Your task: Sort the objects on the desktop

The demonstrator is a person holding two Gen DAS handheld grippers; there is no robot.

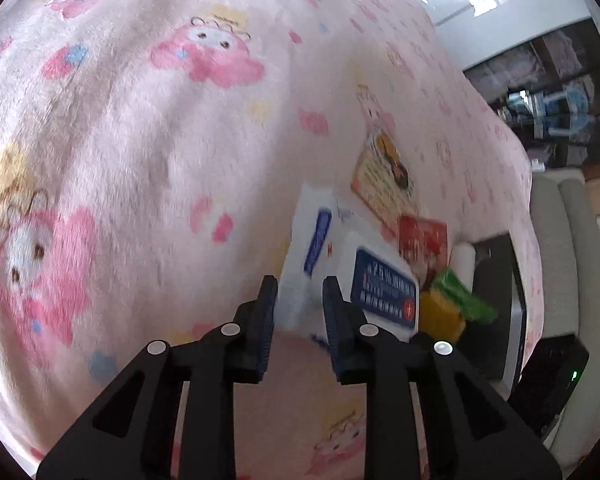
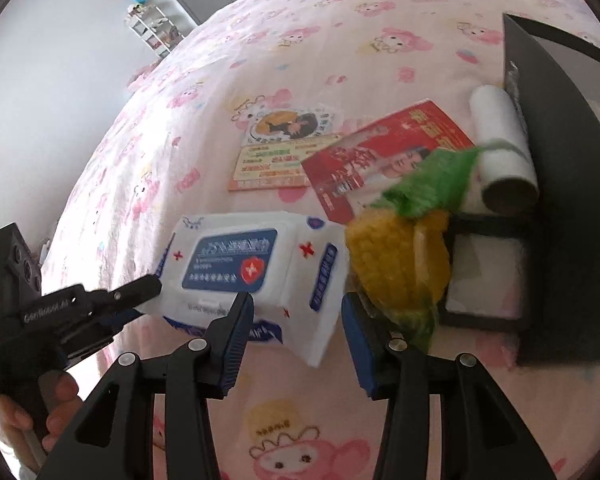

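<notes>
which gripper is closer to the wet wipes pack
Left. The left gripper has the wet wipes pack edge between its fingers; the right gripper sits open just short of it.

My wet-wipes pack (image 2: 260, 264) is white with a navy label and red crosses; the toy corn (image 2: 404, 264) is yellow with green husk; the blanket (image 1: 160, 140) is pink with cartoon characters.
</notes>
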